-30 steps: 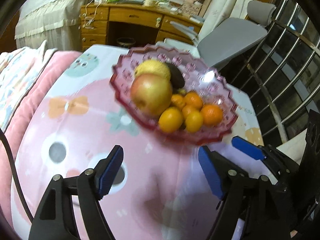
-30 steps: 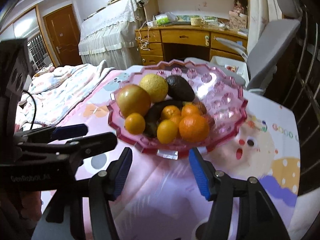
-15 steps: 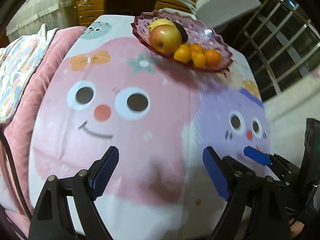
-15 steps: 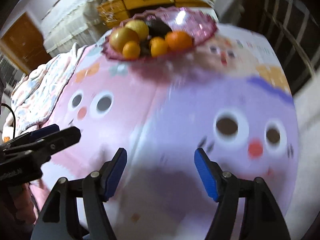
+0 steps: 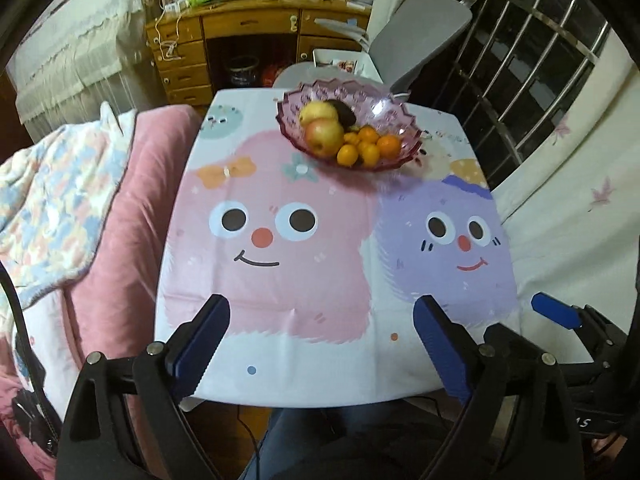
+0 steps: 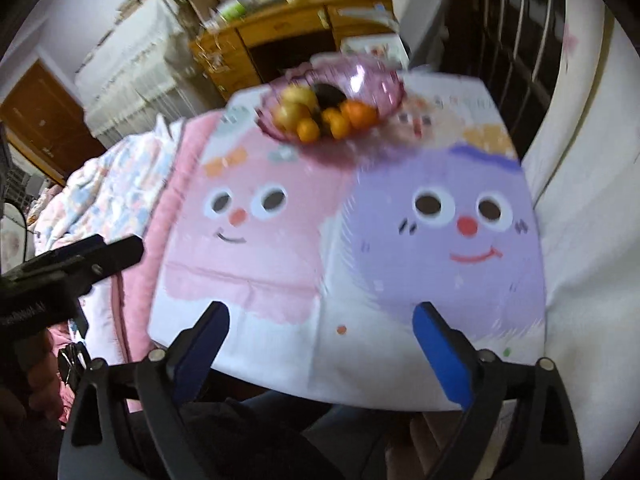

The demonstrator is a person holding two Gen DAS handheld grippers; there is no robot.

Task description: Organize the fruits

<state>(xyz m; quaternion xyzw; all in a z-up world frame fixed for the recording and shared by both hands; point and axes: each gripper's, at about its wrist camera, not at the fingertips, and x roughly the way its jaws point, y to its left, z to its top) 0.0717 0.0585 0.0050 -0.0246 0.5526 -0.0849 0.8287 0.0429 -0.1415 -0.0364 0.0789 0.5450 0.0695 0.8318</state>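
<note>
- the left gripper hangs over the near edge of the table with its blue pads far apart, the jaws opening at this moment, and nothing between them but bare cloth.
- the right gripper is just beside it, pads spread as wide, jaws also opening, also holding nothing; its view is blurred.
- the fruit sits at the far end of the table in a pink glass bowl, well apart from both grippers: an apple, a yellow fruit behind it, a dark avocado-like fruit, and a cluster of small oranges.
- everything appears gathered in the bowl, so the sorting looks close to done.
- handling, as a judgement: the bowl looks like pressed glass, so it is likely heavy, rigid, slick and breakable; the scalloped rim is the only place to pinch it, best from two opposite sides.
- the apple is firm and smooth and would want a grip across its widest part; the oranges are light and slightly soft and apt to roll; the dark fruit may bruise under pressure.
- the tablecloth is a smooth printed sheet with cartoon faces, faintly creased, and may slide if the bowl is dragged.
- around: a pink quilted bed to the left, a wooden desk, a grey chair, and a barred window.
</note>
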